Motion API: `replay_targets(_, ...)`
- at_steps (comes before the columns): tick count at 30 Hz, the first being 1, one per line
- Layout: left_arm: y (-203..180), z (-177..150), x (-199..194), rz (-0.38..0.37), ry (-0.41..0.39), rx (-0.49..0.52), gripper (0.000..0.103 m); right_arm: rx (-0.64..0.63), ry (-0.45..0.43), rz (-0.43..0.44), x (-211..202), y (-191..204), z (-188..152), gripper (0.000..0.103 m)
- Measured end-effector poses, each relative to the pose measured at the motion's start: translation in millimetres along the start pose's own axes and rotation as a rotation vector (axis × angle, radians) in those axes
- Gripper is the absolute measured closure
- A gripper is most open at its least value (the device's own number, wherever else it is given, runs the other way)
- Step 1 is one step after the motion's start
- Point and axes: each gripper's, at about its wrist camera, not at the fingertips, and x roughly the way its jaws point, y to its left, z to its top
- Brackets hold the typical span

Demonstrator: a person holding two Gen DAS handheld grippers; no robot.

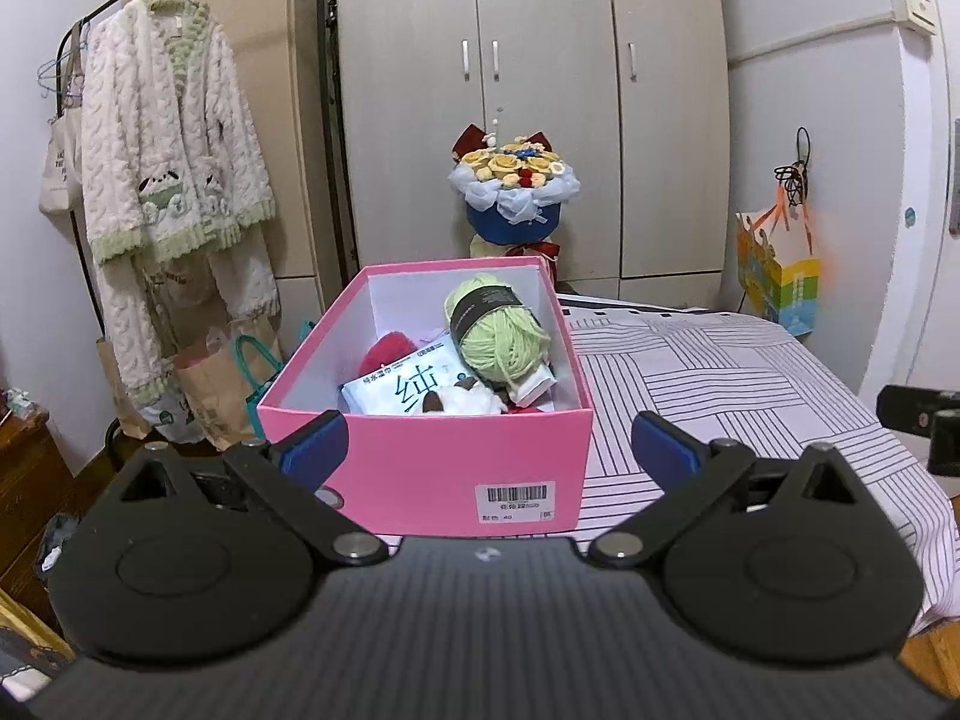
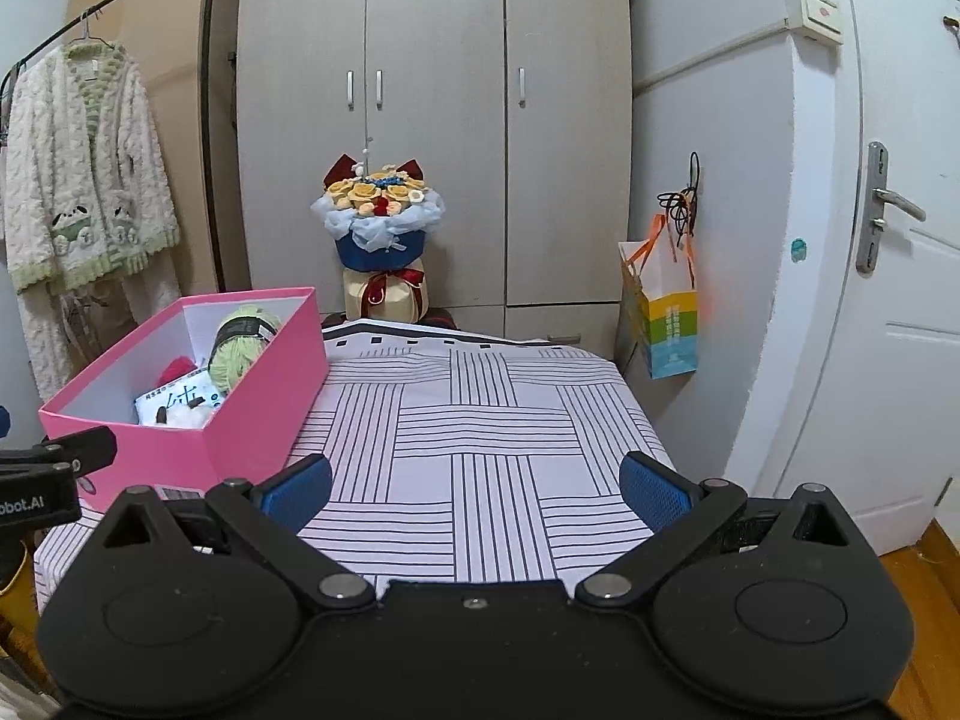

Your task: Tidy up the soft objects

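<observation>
The pink box [image 1: 420,456] is seen at the left of the striped desk [image 2: 480,450]; its thin card walls would likely buckle if squeezed. Inside, the green yarn ball [image 1: 495,330] is judged light and springy, best pinched across its banded middle; the wipes pack [image 1: 402,387] looks slippery. Both the left hand-held gripper [image 1: 486,447] and the right hand-held gripper [image 2: 474,489] are spread wide, empty.

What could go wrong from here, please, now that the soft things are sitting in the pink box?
The green yarn ball sits high against the far wall of the pink box, so a nudge might tip it out. The box sits near the left edge of the striped cloth, so a push from the open left tool might slide it off. The open right tool could snag the cloth.
</observation>
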Motion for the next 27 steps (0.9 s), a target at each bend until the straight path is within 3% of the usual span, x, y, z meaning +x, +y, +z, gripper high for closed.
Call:
replay_targets(16, -3.0, -4.7, 1.7, -0.015, 0.005, -0.001, 0.001, -0.011, -0.016, 0.014, -2.3, 3.5, -5.7, 0.000)
replay_targets(27, 1.9, -7.3, 0.8, 0.048, -0.034, -0.025, 0.001, -0.010, -0.017, -0.012, 1.5, 1.5, -7.5, 0.000)
